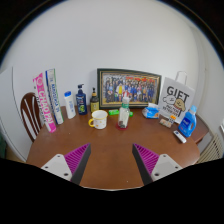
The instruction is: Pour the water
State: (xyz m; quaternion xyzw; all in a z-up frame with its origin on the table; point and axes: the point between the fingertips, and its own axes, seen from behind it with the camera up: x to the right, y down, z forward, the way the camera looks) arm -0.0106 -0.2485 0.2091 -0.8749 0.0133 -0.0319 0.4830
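Bottles and cups line the far edge of the wooden tabletop (110, 150), well beyond my hand-held gripper (112, 158), whose fingers stand spread apart with nothing between them, the magenta pads (76, 157) facing each other over bare wood. Near the middle of that far row sits a white mug (98, 120) with its handle turned to the left; I cannot tell what is in it. Just to its right stands a clear bottle with a green label (124, 115), its contents not readable from here. Toward the far left corner stand a white bottle (69, 104), a dark blue bottle (81, 99) and a small dark bottle (95, 100), beside upright boxes (46, 100). Toward the far right corner are a light blue cup (151, 111) and a blue spray bottle (188, 121), in front of a printed paper bag (176, 97). A framed group photo (129, 87) leans against the wall behind the mug.
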